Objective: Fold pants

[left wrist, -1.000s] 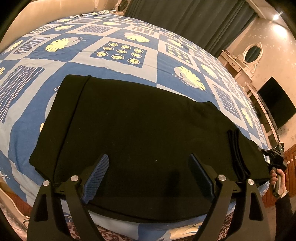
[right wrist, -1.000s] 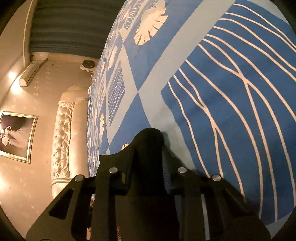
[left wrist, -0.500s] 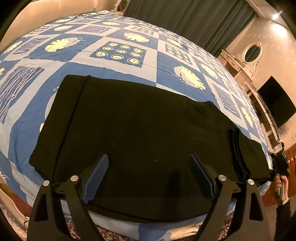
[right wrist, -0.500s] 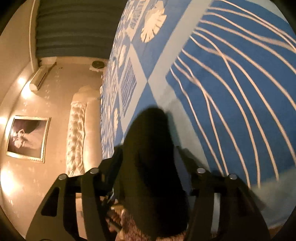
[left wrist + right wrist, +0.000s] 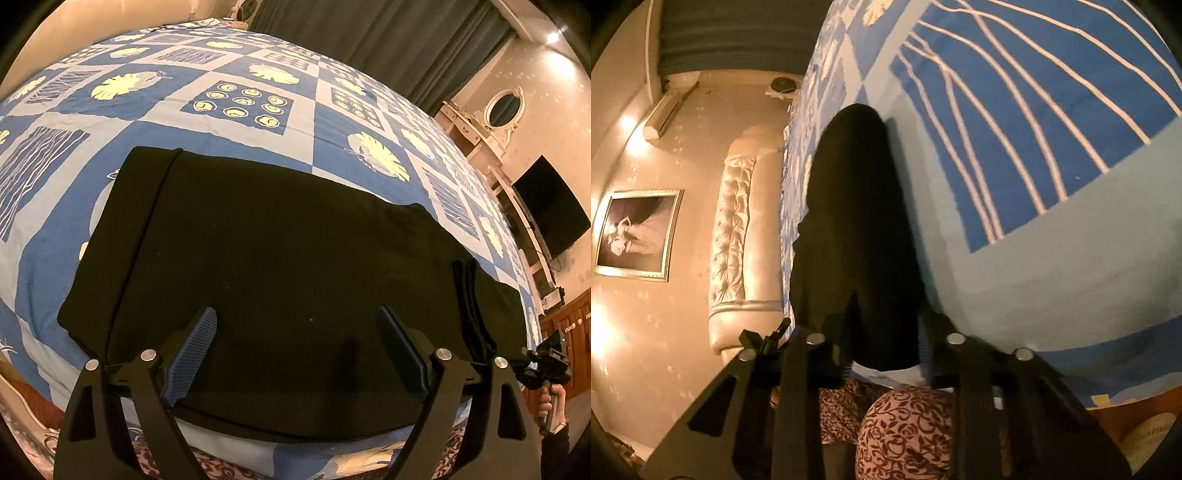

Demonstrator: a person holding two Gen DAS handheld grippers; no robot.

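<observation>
Black pants [image 5: 288, 258] lie folded under the left gripper's [image 5: 295, 350] wide jaws; the right gripper [image 5: 882, 332] apparently clamps their end.

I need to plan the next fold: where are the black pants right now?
In the left wrist view the black pants lie flat across the near part of the patterned bedspread, by its front edge, just beyond the open left gripper.

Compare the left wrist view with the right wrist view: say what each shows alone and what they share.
Only the left wrist view shows the whole folded black pants, the open left gripper above them, the TV and oval mirror. Only the right wrist view shows the right gripper, which has just been closing, clamped on the pants' end, plus the tufted headboard and framed picture. Both show the pants and the blue patterned bedspread.
</observation>
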